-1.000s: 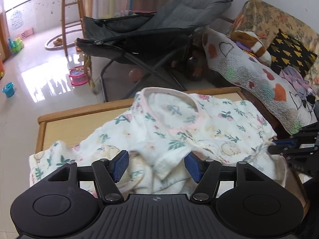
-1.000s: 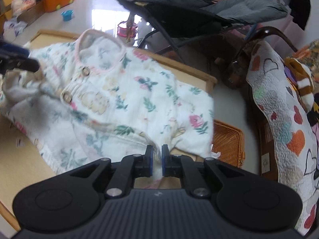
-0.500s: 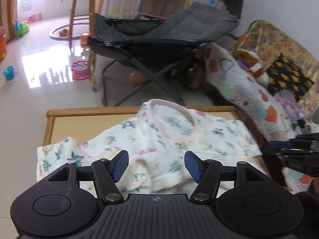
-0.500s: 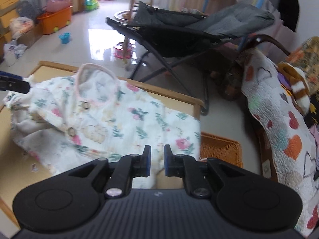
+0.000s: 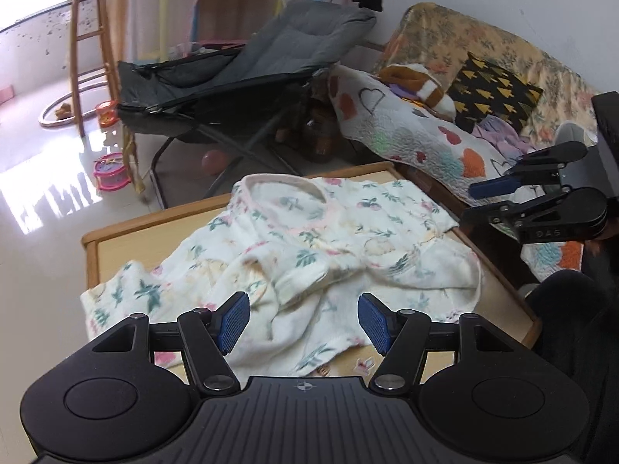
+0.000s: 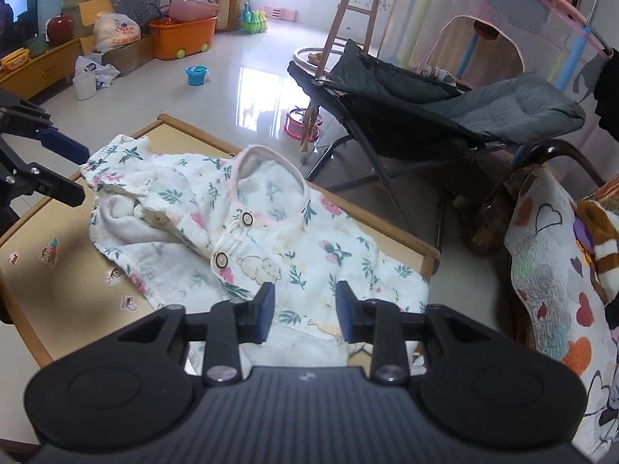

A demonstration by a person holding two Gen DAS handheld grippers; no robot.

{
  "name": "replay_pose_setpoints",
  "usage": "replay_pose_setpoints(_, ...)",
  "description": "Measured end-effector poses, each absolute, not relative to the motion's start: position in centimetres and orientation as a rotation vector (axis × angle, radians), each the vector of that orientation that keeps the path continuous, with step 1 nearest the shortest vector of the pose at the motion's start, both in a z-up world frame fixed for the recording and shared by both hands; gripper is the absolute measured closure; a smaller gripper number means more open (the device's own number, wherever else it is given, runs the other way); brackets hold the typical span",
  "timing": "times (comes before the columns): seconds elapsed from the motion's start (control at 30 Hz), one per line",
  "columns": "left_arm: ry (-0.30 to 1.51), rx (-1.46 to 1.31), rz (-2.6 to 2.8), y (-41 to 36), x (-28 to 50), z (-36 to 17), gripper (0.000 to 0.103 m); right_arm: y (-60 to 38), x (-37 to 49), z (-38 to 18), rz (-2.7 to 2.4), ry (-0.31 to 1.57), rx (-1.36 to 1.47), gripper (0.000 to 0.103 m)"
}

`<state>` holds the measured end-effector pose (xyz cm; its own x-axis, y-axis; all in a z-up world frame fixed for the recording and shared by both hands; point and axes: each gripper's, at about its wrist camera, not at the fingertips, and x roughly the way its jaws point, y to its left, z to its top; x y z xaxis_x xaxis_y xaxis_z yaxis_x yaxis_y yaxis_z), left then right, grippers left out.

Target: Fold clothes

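Wood: low table [image 6: 31,270] with a raised rim, small stickers on its bare near-left part.
Left gripper [image 5: 301,323]: jaws spread wide, empty, above the garment's near edge.
Garment [image 6: 278,255]: white floral baby top, pink collar toward the far edge, two buttons showing, left side bunched, right hem reaching the right edge.
Right gripper [image 6: 303,311]: jaws released, a gap between them, nothing held; over the right hem.
Writing: embossed marks on the right gripper, unreadable.
Room: bare tabletop on the left only.
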<state>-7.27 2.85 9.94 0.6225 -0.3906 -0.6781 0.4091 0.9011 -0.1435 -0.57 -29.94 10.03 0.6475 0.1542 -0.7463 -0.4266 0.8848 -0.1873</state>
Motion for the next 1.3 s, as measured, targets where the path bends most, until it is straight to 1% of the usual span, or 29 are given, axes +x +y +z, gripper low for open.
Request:
replay_pose_setpoints(0.27, 0.753, -0.037, -0.406, 4.8, -7.7, 10.6, 0.039, -30.1, -1.3, 9.9, 0.347, 0.810, -0.357, 0.064)
replay_pose_setpoints(0.83, 0.782, 0.216, -0.710, 1.8, -10.8, 7.8, 0.039, -28.4, -3.8, 8.9, 0.591, 0.822, -0.417, 0.064)
replay_pose_setpoints(1.3, 0.779, 0.330, -0.722, -1.5, -8.9, 4.8, 0.039, -25.7, -4.6, 6.1, 0.721, 0.903, -0.466, 0.065)
